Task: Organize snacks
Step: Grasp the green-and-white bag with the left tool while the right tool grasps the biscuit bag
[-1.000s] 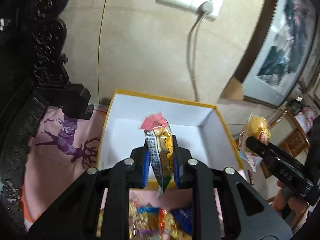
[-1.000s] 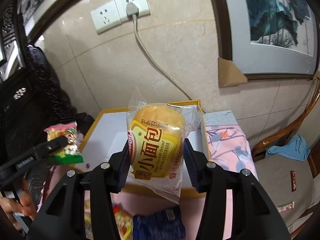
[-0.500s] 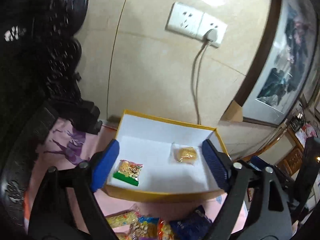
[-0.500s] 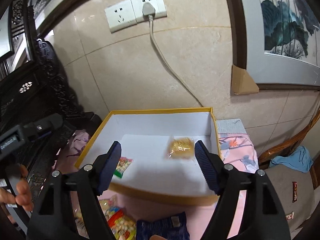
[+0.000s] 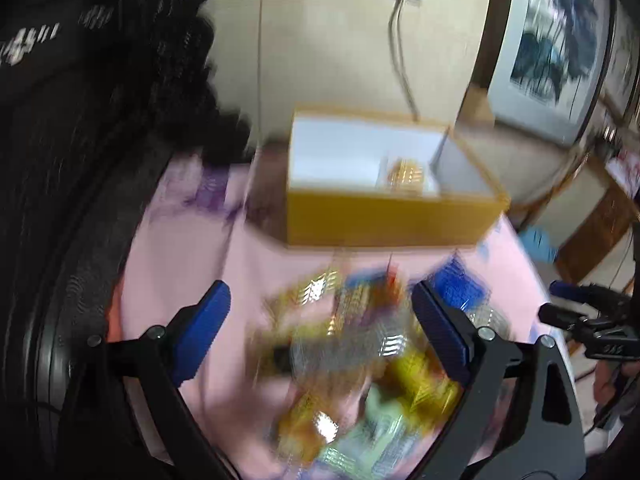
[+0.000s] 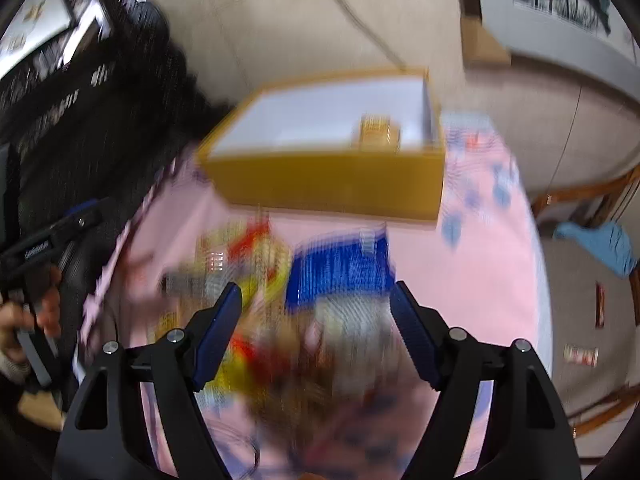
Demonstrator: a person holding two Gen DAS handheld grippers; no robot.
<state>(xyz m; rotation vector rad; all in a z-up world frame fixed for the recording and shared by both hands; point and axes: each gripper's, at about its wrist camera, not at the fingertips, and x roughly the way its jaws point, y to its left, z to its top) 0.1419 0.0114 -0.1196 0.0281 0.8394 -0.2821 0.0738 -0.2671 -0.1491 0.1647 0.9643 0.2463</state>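
The snacks (image 5: 360, 352) lie in a loose, blurred pile on the pink cloth (image 5: 192, 248), just in front of the yellow box (image 5: 392, 220), which already holds 1 small bread packet (image 5: 406, 174). The left gripper (image 5: 320, 336) is opening wide and the right gripper (image 6: 316, 328) stands fairly wide, both empty above the pile. The packets look light, soft and slippery, so I would pinch 1 across its flat middle, gently.

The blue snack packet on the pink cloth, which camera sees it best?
The right wrist view: the blue snack packet lies whole, though blurred, just beyond the open right gripper. In the left wrist view only a blue corner peeks past a finger.
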